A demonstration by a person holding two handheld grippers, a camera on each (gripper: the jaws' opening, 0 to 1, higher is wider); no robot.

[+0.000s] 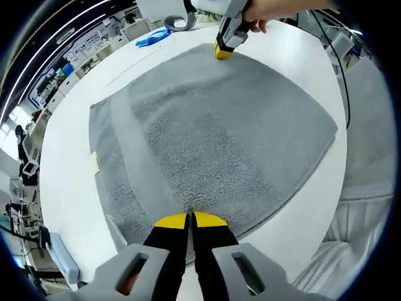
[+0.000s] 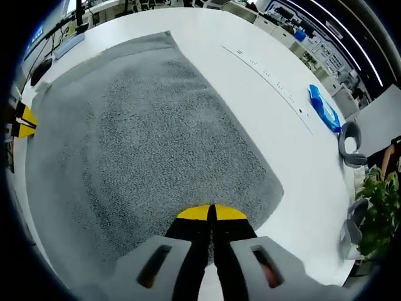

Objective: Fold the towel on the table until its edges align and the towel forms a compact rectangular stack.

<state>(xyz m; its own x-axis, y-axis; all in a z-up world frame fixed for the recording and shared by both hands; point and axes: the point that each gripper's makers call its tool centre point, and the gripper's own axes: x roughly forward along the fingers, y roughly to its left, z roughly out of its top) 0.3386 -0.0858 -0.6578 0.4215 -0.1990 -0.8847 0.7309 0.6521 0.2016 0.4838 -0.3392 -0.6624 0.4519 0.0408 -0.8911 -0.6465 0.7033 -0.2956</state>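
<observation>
Left gripper (image 1: 190, 219), bottom centre of its view: jaws clenched on near edge of grey towel (image 1: 213, 144). Towel spread flat on white table (image 1: 69, 150). Right gripper (image 1: 223, 51), top centre, clenched on far edge.

A white table (image 1: 69, 163) stands among crowded workbenches (image 1: 75, 56), with a potted plant (image 2: 379, 207) nearby.

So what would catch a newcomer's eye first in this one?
A big grey towel lies spread flat across the white table. The left gripper pinches its near edge, jaws together, while the right gripper, held in a hand, grips the far edge.
</observation>
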